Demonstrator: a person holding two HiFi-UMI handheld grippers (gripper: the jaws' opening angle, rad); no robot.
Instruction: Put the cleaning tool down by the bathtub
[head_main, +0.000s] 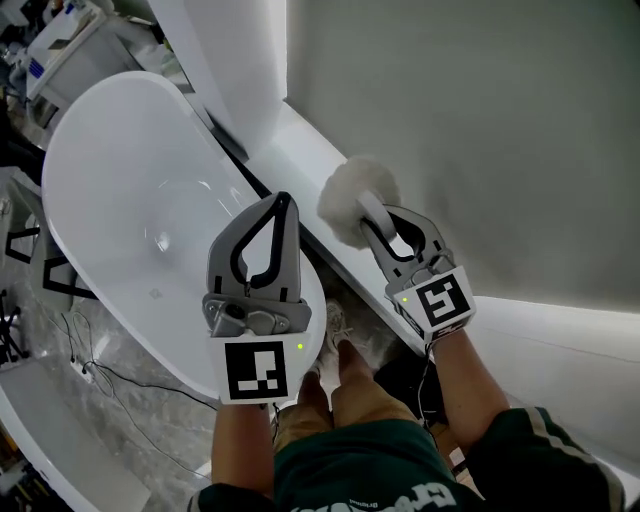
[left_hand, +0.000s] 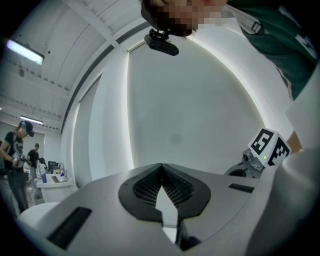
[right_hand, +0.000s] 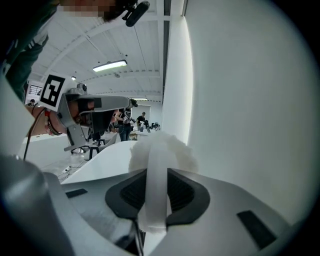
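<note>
My right gripper (right_hand: 156, 200) is clamped on the white handle of the cleaning tool (right_hand: 161, 150), its pads pressing the narrow strip from both sides just behind the fluffy head. My left gripper (left_hand: 161, 170) has its jaws together at the tips with nothing between them, and in the head view it hangs over the near edge of the bathtub (head_main: 110, 190). I judge the tool light. The handle looks stiff, smooth plastic that could slide under a loose hold, while the head is soft and would squash, so the handle is the place to hold it. Its long axis runs along my right gripper's own line. The head leads out past the fingertips, away from me, over the white ledge (head_main: 300, 140) between the bathtub and the grey wall (head_main: 480, 110).
</note>
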